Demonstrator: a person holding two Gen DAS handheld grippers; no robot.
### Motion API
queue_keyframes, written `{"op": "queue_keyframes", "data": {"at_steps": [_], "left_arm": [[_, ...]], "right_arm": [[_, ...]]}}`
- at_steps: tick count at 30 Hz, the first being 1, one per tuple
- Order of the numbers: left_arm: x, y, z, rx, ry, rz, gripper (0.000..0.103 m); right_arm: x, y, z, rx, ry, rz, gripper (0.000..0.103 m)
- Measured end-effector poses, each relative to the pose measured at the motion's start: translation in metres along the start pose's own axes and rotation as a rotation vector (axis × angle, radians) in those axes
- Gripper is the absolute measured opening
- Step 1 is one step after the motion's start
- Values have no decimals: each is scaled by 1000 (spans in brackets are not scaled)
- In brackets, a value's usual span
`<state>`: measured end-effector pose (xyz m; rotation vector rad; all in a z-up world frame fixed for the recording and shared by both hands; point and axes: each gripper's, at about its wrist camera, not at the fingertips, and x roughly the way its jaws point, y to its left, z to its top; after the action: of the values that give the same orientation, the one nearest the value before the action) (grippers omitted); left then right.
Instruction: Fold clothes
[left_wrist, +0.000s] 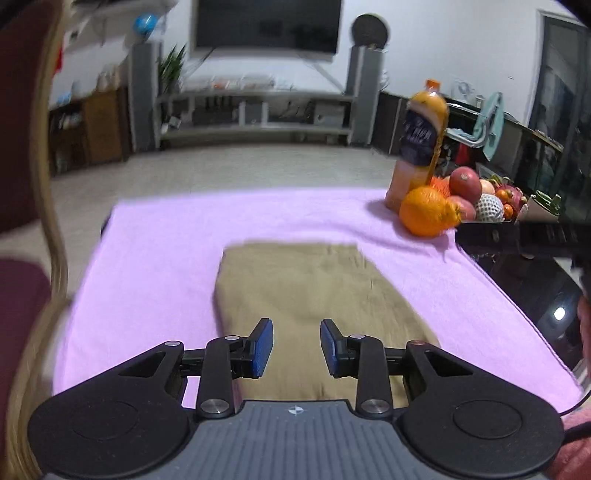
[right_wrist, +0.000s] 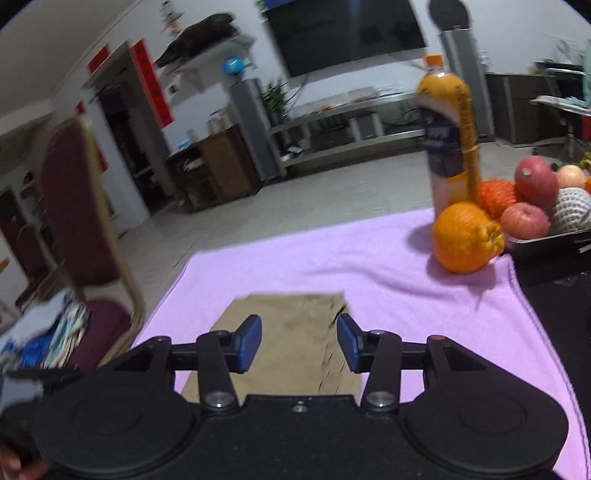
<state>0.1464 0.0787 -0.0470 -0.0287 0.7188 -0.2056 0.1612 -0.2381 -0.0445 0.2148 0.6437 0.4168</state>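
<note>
Left gripper (left_wrist: 296, 348) above a folded tan cloth garment (left_wrist: 314, 295)

Its blue-padded jaws stand apart with nothing between them, over the garment's near end. The garment lies flat on a lilac towel (left_wrist: 166, 240); beyond its far right corner sit a large orange (left_wrist: 426, 211) and a tall orange juice bottle (left_wrist: 421, 144).

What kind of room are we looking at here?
Most likely a home living room: a wall-mounted television above a low media shelf, and a table under a pink cloth with fruit.
</note>
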Motion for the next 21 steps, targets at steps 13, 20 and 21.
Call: {"op": "queue_keyframes", "data": {"at_steps": [13,20,21], "left_arm": [[47,-9,-32,52,177,-13,16],[53,-16,-38,112,202,-9,16],[48,-14,-35,110,204,-25,18]], "right_arm": [[55,68,-67,-453,354,185,25],[46,49,-79,-533,404,82,25],[41,44,-76,-507,396,81,26]]}}
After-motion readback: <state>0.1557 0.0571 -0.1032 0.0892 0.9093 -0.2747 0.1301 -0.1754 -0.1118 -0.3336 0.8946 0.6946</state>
